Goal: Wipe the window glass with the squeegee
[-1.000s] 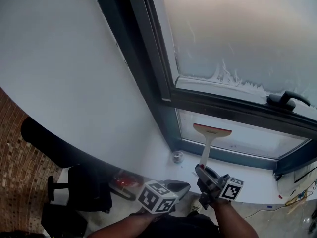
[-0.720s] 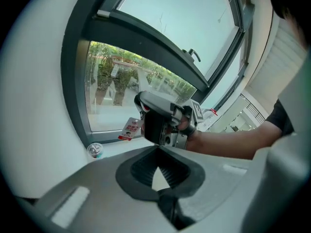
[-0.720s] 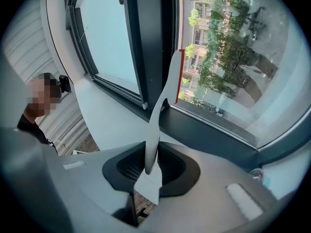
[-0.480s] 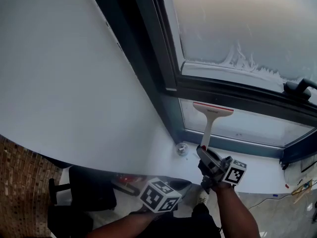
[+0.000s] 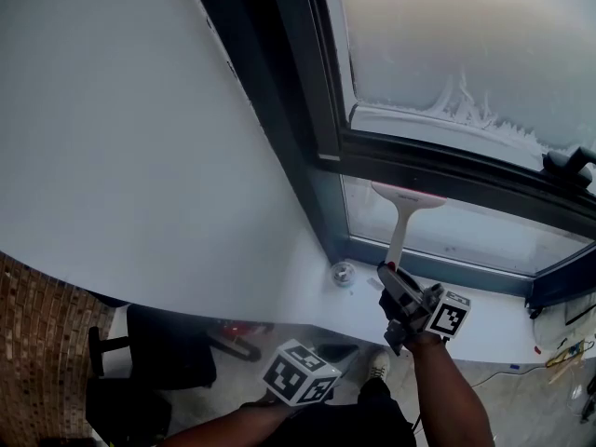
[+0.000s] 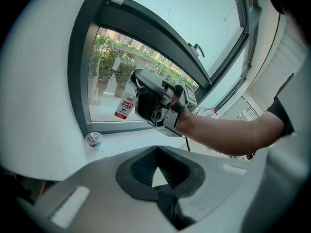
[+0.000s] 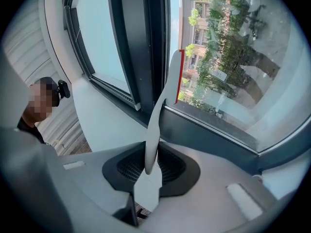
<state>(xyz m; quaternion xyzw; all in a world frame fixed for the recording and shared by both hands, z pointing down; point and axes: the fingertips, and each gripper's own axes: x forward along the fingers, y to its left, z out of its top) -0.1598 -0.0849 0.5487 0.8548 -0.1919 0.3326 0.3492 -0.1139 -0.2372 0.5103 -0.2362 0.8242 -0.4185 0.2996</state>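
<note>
**Squeegee held at the top of the lower pane**

Nearest, at the bottom centre of the head view, the left gripper [image 5: 328, 354] hangs low in front of the person. Its own view shows its jaws [image 6: 158, 174] drawn together with only a sliver of light between them, and nothing is held.

Just beyond and to the right, the right gripper [image 5: 389, 276] is raised toward the window. Its jaws [image 7: 150, 163] are closed on the lower end of the white handle of the squeegee [image 5: 401, 220].

A small round cup [image 5: 342, 272] stands to the left of that gripper, by the lower left corner of the window frame [image 5: 296, 110].

The squeegee's handle slants up and away from the jaws. Its head lies across the top of the lower window glass [image 5: 475, 240], right under the dark crossbar [image 5: 438, 177], in the centre right of the head view. In the right gripper view the red blade edge [image 7: 182, 75] sits against the glass.

Farther up, the upper pane [image 5: 447, 35] looks misted, with white froth [image 5: 466, 110] along its bottom edge. A dark window handle [image 5: 570, 164] sits at the right edge.
</note>
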